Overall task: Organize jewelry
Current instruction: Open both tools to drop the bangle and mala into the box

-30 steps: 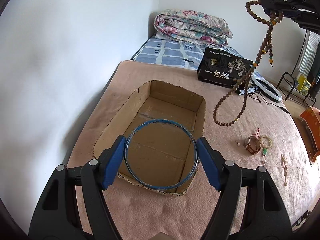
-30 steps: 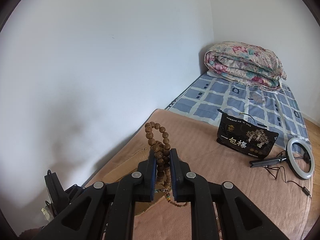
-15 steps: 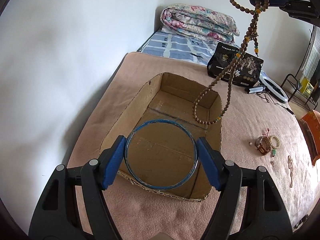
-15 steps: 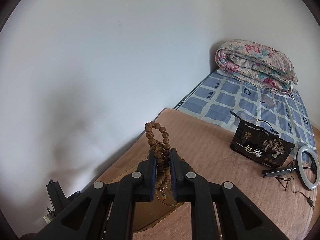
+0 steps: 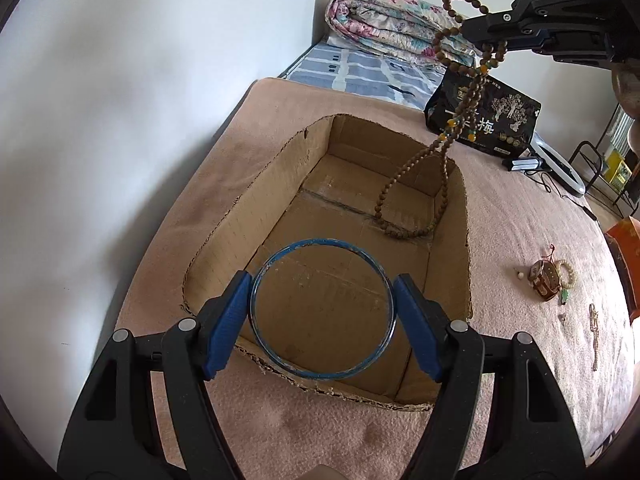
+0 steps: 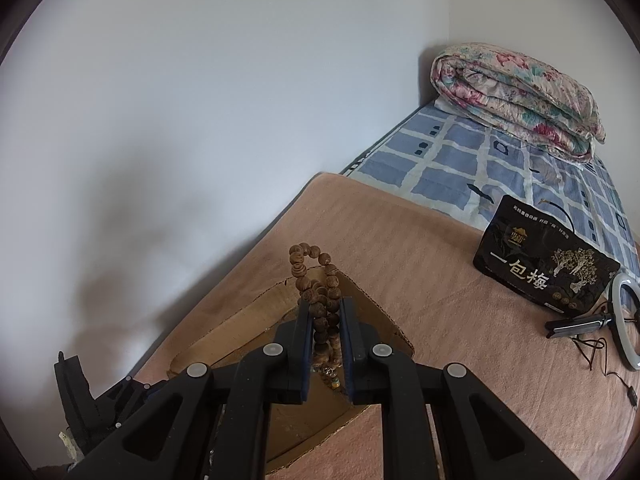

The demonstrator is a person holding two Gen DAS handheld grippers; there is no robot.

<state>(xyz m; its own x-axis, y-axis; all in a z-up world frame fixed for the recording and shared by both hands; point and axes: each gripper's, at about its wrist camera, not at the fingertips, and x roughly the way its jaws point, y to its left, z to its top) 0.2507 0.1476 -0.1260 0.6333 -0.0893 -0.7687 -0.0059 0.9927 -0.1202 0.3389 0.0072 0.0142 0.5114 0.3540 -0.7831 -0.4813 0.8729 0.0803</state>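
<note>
Cardboard filled the middle of the left wrist view: an open, shallow cardboard box (image 5: 352, 240) sat on the pink blanket (image 5: 520, 240) of the bed, nothing settled inside it except the lowest loop of the wooden bead necklace (image 5: 404, 188), which looked to be just reaching the floor at the far right end. That necklace hung from the upper right of the frame, pinched high by the right claw (image 6: 325, 314), whose pads were clenched on a bunch of beads, so the long strand draped straight down into the box rather than snagging on the wall — a sensible way to lower something limp. Down at the bottom centre, the left claw (image 5: 322, 310) was spread wide yet grasping the blue bangle (image 5: 322, 310), its blue pads (image 5: 228, 320) pressing the hoop from either side, held level over the near end of the box, probably waiting its turn to drop. Off at the right edge, a watch (image 5: 543, 281), a pale bead bracelet (image 5: 567, 272) and a thin chain (image 5: 593, 336) lay loose on the blanket, well apart from the box, apparently next in line. Beyond it rested a black packet (image 5: 486, 116), a ring light (image 5: 560, 164) and a folded quilt (image 5: 384, 24).
</note>
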